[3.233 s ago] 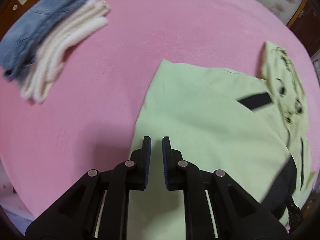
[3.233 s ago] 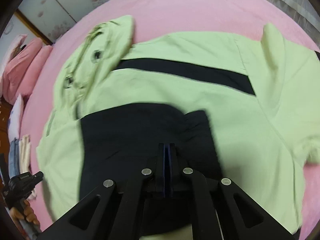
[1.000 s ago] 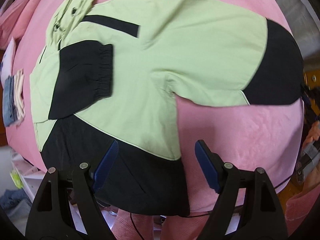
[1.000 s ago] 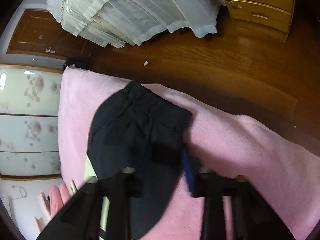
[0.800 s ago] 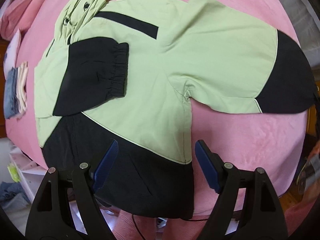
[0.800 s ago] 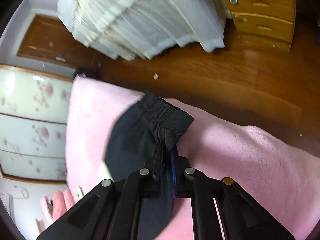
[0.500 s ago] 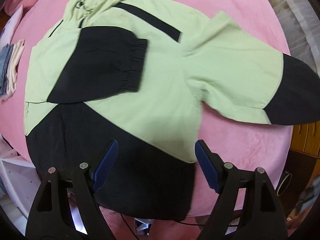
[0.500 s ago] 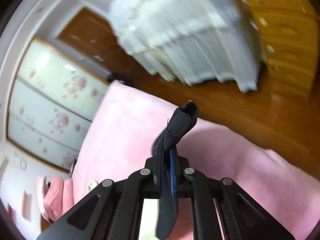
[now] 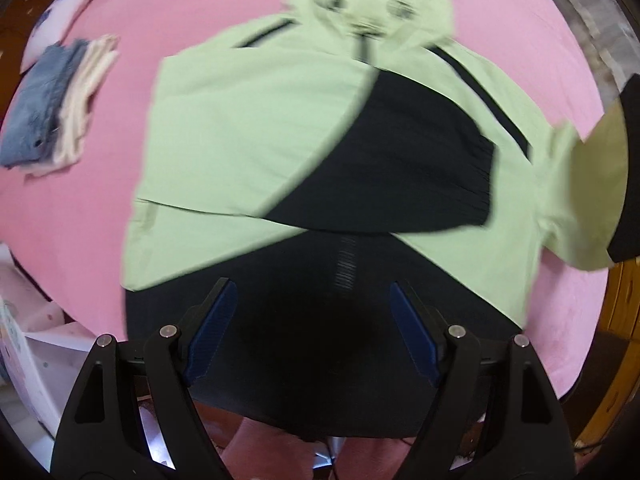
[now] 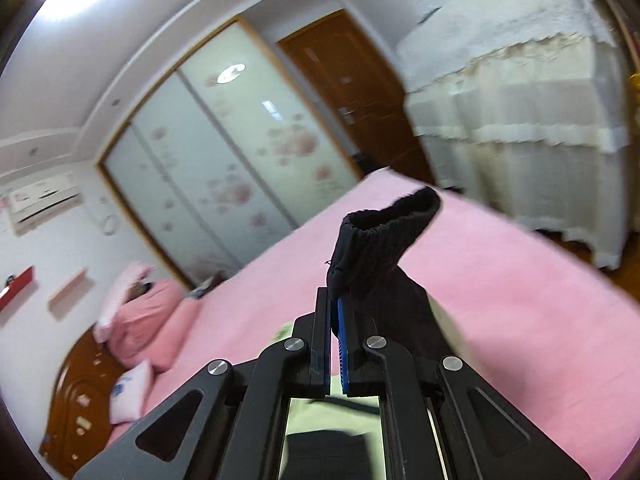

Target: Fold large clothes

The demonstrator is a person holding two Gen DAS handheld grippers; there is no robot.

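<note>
My right claw point(image 10: 335, 312) is clamped on the jacket's black cuff point(image 10: 384, 232); my left claw point(image 9: 312, 312) hangs released above the jacket point(image 9: 248, 136). It's soft, light, floppy cloth; I'd take hold at cuffs or hem.

Left claw point(image 9: 311, 320): pointing straight down, jaws spread wide, nothing between. Right claw point(image 10: 335, 312): raised, near level, jaws clamped together.

Left wrist view: straight down over the jacket point(image 9: 248, 136) on the pink bed point(image 9: 100, 208). Right wrist view: near-level across the bed point(image 10: 520, 300) toward the wardrobe point(image 10: 224, 160); shared: bed, jacket sleeve point(image 10: 384, 240).
</note>
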